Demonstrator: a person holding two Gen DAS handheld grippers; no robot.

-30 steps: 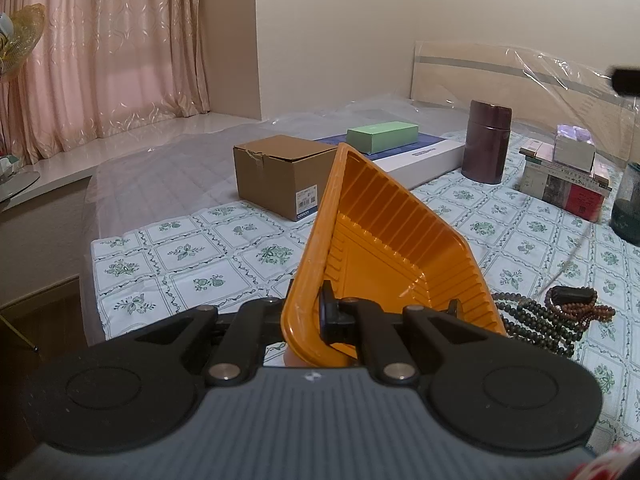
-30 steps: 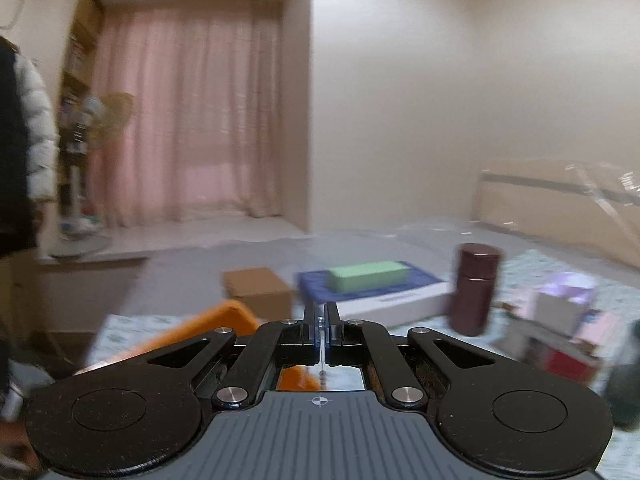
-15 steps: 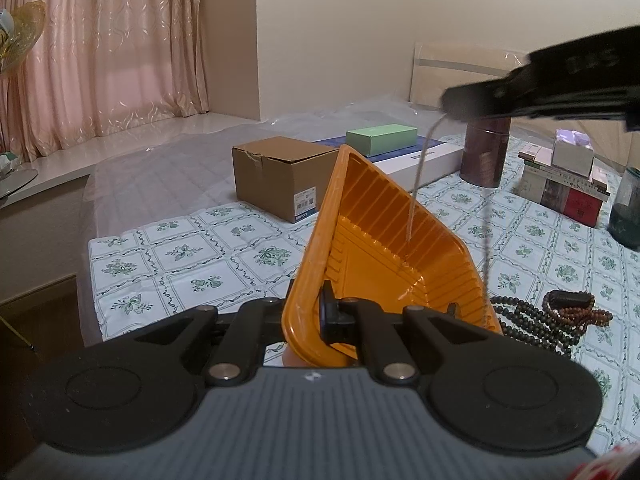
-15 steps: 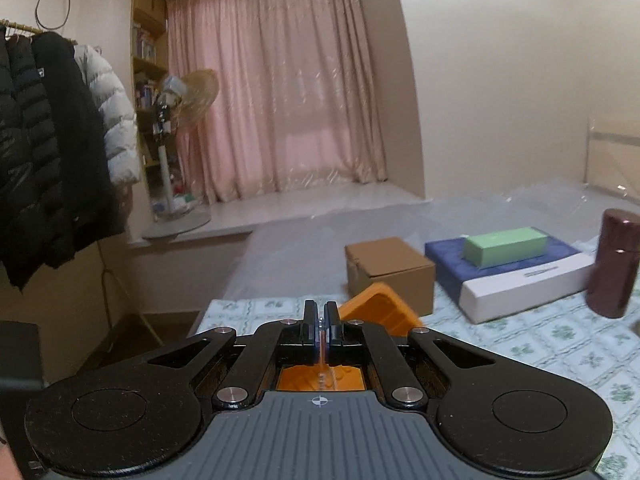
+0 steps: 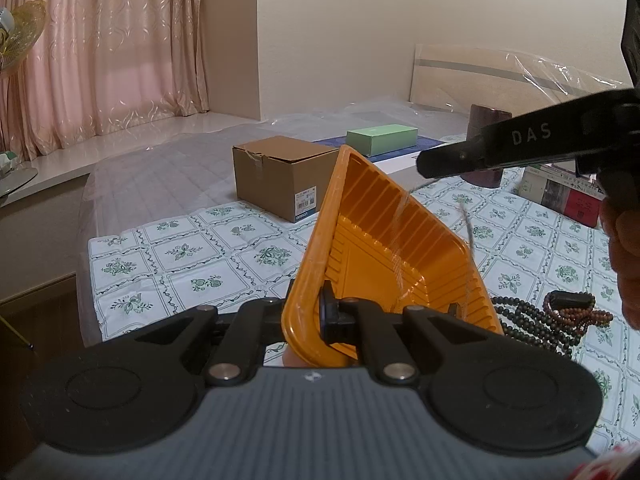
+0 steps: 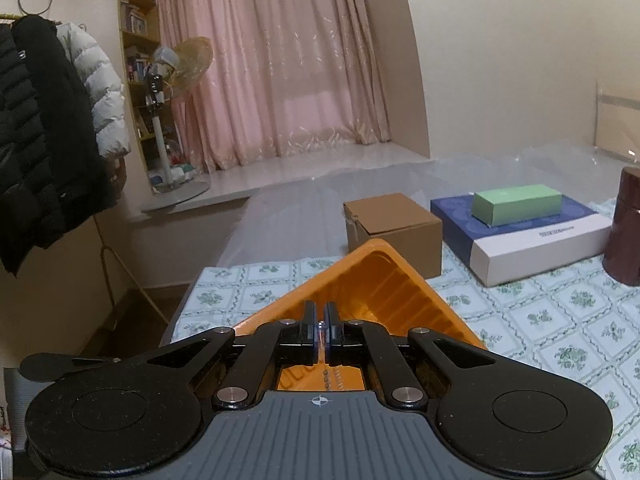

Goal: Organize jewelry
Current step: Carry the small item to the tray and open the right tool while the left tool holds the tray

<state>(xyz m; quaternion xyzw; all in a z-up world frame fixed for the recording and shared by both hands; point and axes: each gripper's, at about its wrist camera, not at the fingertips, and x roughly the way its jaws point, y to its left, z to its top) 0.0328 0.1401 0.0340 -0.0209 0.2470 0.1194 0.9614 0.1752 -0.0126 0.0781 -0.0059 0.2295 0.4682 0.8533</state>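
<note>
My left gripper is shut on the near rim of a ribbed orange tray and holds it tilted above the bed. From the right, my right gripper reaches over the tray, shut on a thin silver chain that dangles into the tray. In the right wrist view the right gripper pinches the chain directly above the orange tray. A dark bead necklace and a reddish-brown bead bracelet lie on the patterned sheet to the tray's right.
A cardboard box, a green box on a flat blue-and-white box, a dark red canister and stacked books stand behind the tray. A person's hand shows at the right edge. Coats and a fan stand beside the bed.
My right gripper swung leftwards and sank, carrying the chain over the tray; the chain now hangs into it. The left gripper and tray stayed still.
</note>
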